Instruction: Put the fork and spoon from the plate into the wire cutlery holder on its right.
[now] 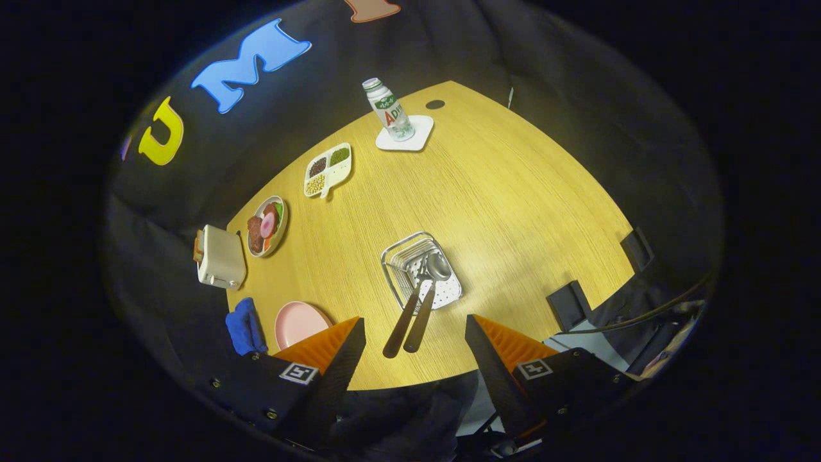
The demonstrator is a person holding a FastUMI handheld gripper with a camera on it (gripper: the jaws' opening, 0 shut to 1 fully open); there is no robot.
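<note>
my claw (415,350) hangs high over the table (513,192), tipped to look down on it, fingers spread wide with nothing between them but bare wood and the two handle ends. it holds nothing.

just ahead, at 12 o'clock from the fingers, the holder (420,269) sits on the table with the fork (406,311) and spoon (428,295) already lying in it, heads inside the wire, dark handles side by side and sticking out over the near rim toward me. the fork's tines are hard to make out against the wire and the holed base.

at 10 o'clock, beside my left finger, the pink plate (298,323) lies bare; the finger covers its near edge. a blue cloth (244,326) sits just left of it, at the table's edge.

farther at 10 o'clock stands a toaster (220,258), then a dish of food (267,226), then a split tray (328,169) of beans.

farthest, at 12 o'clock, a bottle (387,109) stands upright on a white coaster (406,136).

at 3 o'clock, dark clamps (571,305) grip the table's edge; what lies below them is unclear.
</note>
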